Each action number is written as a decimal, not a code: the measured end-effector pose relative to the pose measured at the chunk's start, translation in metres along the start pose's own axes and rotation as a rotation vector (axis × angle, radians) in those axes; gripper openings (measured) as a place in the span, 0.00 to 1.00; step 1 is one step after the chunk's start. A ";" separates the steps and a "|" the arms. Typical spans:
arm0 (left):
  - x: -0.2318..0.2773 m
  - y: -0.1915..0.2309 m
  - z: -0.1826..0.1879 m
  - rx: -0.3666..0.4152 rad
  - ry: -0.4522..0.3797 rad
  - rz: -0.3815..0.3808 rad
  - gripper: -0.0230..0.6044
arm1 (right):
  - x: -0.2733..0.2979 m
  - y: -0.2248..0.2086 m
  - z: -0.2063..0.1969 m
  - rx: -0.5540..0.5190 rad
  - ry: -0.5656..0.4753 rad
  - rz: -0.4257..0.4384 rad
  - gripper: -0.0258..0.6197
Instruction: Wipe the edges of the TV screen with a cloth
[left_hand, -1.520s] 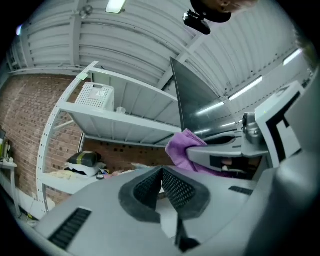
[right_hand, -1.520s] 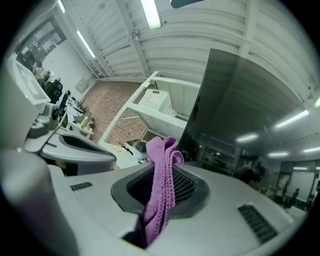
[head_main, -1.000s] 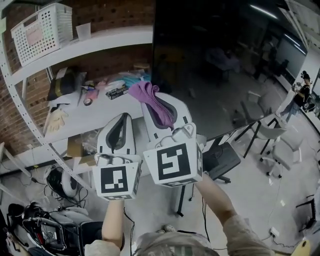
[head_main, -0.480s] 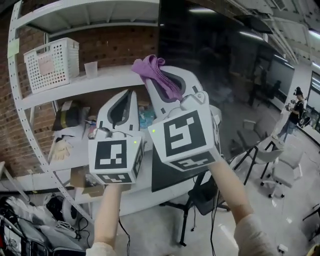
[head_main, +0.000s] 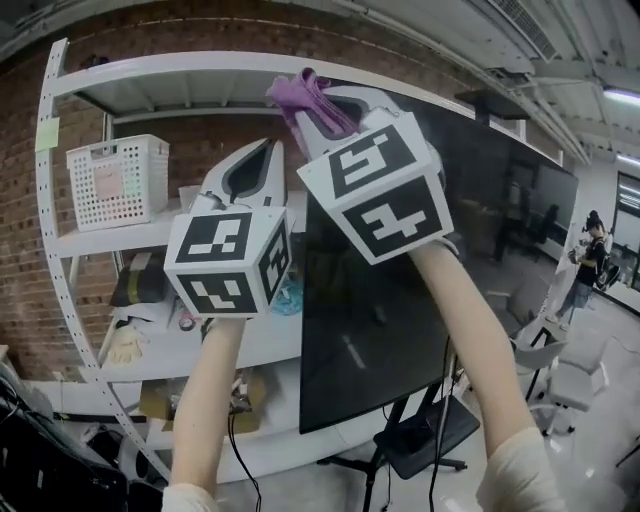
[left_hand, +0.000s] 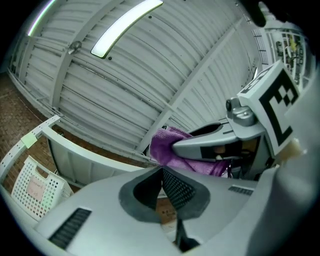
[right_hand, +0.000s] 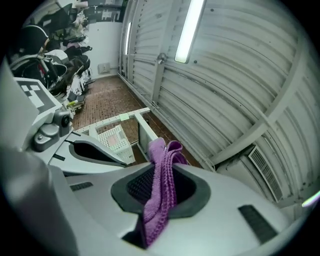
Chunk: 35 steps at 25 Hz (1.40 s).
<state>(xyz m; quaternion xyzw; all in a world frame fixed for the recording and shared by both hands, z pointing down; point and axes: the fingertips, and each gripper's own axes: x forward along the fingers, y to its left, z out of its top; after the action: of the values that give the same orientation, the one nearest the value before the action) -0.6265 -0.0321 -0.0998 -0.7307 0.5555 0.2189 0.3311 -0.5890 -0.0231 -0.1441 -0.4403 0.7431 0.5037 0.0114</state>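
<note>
A large black TV screen (head_main: 400, 290) stands on a stand at the right of the head view, its top left corner just behind my raised right gripper (head_main: 312, 95). That gripper is shut on a folded purple cloth (head_main: 300, 95), which sticks out past the jaw tips; the same cloth (right_hand: 162, 187) runs between the jaws in the right gripper view. My left gripper (head_main: 262, 150) is held up beside it, to the left of the screen's edge, shut with nothing between its jaws. From the left gripper view the cloth (left_hand: 172, 152) shows in the other gripper.
White metal shelving (head_main: 150, 235) against a brick wall stands left of the TV, with a white basket (head_main: 115, 180), gloves and clutter on it. A corrugated ceiling with strip lights (left_hand: 125, 25) is overhead. Chairs (head_main: 570, 370) and a person (head_main: 588, 250) stand far right.
Both grippers have risen from table height to the level of the TV's top edge, the view tilting up with them. The cloth stays gripped in the right gripper.
</note>
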 end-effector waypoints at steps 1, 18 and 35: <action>0.004 0.001 0.005 0.004 -0.005 0.002 0.06 | 0.003 -0.007 0.005 -0.003 -0.004 -0.004 0.14; 0.024 -0.006 0.017 0.035 -0.009 0.008 0.06 | 0.015 -0.082 0.033 -0.157 -0.042 -0.139 0.13; 0.022 -0.022 0.032 -0.009 -0.063 -0.010 0.06 | 0.004 -0.044 0.018 -0.479 -0.030 0.096 0.13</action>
<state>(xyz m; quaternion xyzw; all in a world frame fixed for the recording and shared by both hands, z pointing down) -0.5976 -0.0196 -0.1319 -0.7275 0.5403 0.2428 0.3462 -0.5701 -0.0167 -0.1872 -0.3873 0.6221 0.6721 -0.1063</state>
